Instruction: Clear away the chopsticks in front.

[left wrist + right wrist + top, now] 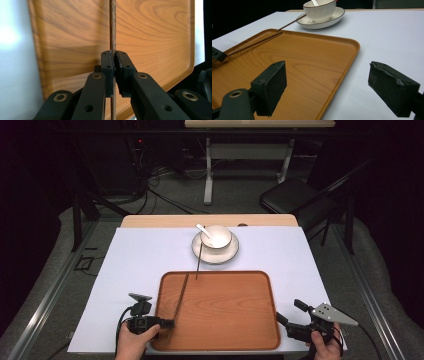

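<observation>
A: We have the left tool (169, 324) clamped on one chopstick (181, 297) near its end, low over the left part of the tray (225, 340). The stick runs up the tray towards its far rim.

B: Confirmed in the left gripper view: pads closed tight, chopstick (113, 30) pinched between them, tray (155, 37) wood behind.

A: Right tool (285, 316) sits wide, holding nothing, at the tray's near right corner. We see one pad over the tray (312, 65), the other over the white sheet (387, 32).

B: Around us: second chopstick (199, 260) leans from the saucer (215, 254) down onto the tray's far rim. Cup (216, 236) with a spoon (204, 231) stands on that saucer, just beyond the tray.

A: Those two sticks are near each other at the far rim. Touching or not, we cannot tell.

B: Open room: tray's middle and right are bare, and the sheet (140, 255) is bare left and right. Bench (150, 220) edge is close behind the saucer.
</observation>
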A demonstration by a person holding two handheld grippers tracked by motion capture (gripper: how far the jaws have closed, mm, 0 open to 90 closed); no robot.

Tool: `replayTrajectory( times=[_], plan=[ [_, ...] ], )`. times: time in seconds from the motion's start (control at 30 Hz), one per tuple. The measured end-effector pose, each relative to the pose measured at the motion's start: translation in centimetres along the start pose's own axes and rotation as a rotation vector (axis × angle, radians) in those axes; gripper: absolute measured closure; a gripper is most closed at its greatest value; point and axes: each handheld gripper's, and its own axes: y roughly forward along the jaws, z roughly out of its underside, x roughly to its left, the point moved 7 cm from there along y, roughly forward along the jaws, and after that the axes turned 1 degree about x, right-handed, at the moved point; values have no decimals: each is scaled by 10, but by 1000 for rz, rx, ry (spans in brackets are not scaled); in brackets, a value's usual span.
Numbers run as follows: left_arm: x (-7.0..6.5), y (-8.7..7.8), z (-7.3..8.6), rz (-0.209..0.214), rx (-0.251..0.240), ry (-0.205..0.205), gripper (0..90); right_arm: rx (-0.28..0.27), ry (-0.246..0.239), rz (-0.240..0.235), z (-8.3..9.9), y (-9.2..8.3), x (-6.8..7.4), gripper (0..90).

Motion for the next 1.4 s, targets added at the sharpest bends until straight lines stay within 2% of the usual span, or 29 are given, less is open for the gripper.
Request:
replayTrajectory(
  times=[0.27, 0.5, 0.63, 0.87, 1.03, 1.17, 1.27, 1.4],
  plan=[
    [1, 5, 0, -18, 13, -8, 829, 0, 1, 1, 0, 0, 0, 146],
    [0, 6, 1, -12, 9, -9, 826, -2, -2, 1, 0, 1, 0, 146],
    [0, 6, 1, 5, 8, 4, 786, -2, -1, 1, 0, 0, 0, 146],
    [-2, 4, -2, -5, -10, 37, 704, 1, -2, 2, 0, 0, 0, 147],
    [-5, 1, -8, -19, -44, 59, 597, -1, -2, 2, 0, 0, 0, 146],
    [-8, -3, -14, -22, -74, 83, 559, -2, -3, 2, 0, 0, 0, 146],
    [-8, -5, -21, -48, -115, 126, 518, -1, -3, 2, 0, 0, 1, 146],
    [-9, -9, -32, -68, -155, 155, 480, -2, -6, 2, 0, 0, 1, 146]
  ],
)
